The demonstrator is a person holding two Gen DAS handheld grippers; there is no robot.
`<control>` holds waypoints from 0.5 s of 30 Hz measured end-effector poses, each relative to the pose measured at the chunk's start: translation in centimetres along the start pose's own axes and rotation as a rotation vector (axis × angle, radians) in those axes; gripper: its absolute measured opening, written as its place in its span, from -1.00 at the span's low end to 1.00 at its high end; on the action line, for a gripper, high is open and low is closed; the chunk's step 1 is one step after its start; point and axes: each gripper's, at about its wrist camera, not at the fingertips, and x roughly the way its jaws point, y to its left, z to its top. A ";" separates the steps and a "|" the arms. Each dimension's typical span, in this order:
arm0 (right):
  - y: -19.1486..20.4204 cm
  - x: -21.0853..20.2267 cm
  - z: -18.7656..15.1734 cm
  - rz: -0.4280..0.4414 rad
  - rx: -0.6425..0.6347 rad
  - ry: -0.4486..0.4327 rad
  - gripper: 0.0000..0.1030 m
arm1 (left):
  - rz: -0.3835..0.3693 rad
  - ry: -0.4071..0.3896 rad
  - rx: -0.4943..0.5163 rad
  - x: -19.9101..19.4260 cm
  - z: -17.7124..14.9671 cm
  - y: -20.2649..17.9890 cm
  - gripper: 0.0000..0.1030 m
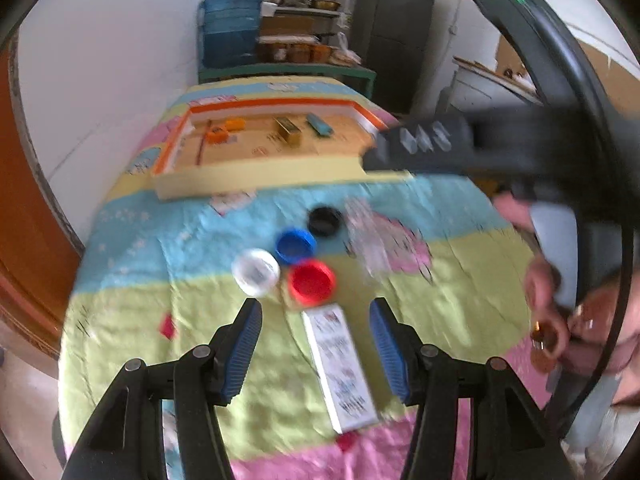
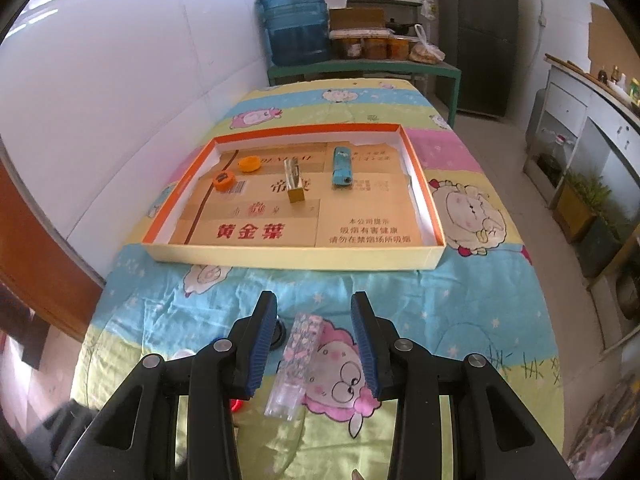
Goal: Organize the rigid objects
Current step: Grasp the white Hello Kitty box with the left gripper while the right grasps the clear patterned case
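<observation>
Both tongs hover spread and empty over loose items on the tabletop

Left tongs (image 1: pixel 316 320) straddle a white box (image 1: pixel 340 364) low in frame; four caps sit just above it: white (image 1: pixel 256 272), red (image 1: pixel 312 282), blue (image 1: pixel 295 245), black (image 1: pixel 324 220); right tongs (image 2: pixel 314 316) bracket one clear floral tube (image 2: pixel 298 364) without touching; closing off-centre could skid the tube or nudge the crowded caps; the orange-rimmed tray (image 2: pixel 420 184), upper centre, holds four items.

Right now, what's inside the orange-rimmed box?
The orange-rimmed box holds two orange caps, a gold block and a blue lighter, all on printed cardboard. What lies under the cardboard is hidden.
</observation>
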 end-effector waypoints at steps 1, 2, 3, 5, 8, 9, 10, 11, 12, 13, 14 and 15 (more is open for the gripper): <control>0.0 -0.1 -0.2 -0.002 -0.002 -0.001 -0.24 | 0.001 0.008 0.007 0.2 -0.4 -0.3 0.08; 0.0 -0.1 -0.3 -0.005 -0.003 -0.002 -0.24 | 0.003 0.019 0.011 0.4 -0.8 -0.6 0.08; -0.1 -0.2 -0.4 -0.009 -0.003 -0.003 -0.24 | 0.005 0.030 0.013 0.7 -1.1 -0.8 0.08; -0.3 -0.3 -0.6 -0.011 0.003 -0.002 -0.24 | 0.019 0.050 0.018 1.2 -1.7 -0.9 0.04; -0.7 -0.4 -0.9 -0.015 0.012 -0.001 -0.24 | 0.042 0.047 0.017 1.3 -2.1 -0.9 -0.19; -0.8 -0.4 -1.0 -0.015 0.014 0.000 -0.24 | 0.033 0.044 0.011 1.2 -2.1 -0.8 -0.32; -0.9 -0.3 -1.0 -0.014 0.015 0.002 -0.24 | 0.011 0.044 0.000 1.2 -2.1 -0.5 -0.40; -0.9 -0.2 -1.1 -0.011 0.016 0.006 -0.24 | 0.004 0.044 -0.008 1.2 -2.1 -0.3 -0.46; -0.9 -0.1 -1.2 -0.009 0.018 0.010 -0.24 | 0.004 0.040 -0.008 1.1 -2.1 -0.2 -0.46; -1.0 -0.1 -1.3 -0.006 0.020 0.012 -0.24 | -0.003 0.037 -0.008 1.1 -2.1 -0.1 -0.47; -1.0 0.0 -1.4 -0.001 0.020 0.015 -0.24 | -0.014 0.031 -0.014 0.9 -2.2 0.1 -0.47; -1.0 0.2 -1.6 0.003 0.019 0.020 -0.24 | -0.022 0.025 -0.021 0.8 -2.2 0.3 -0.47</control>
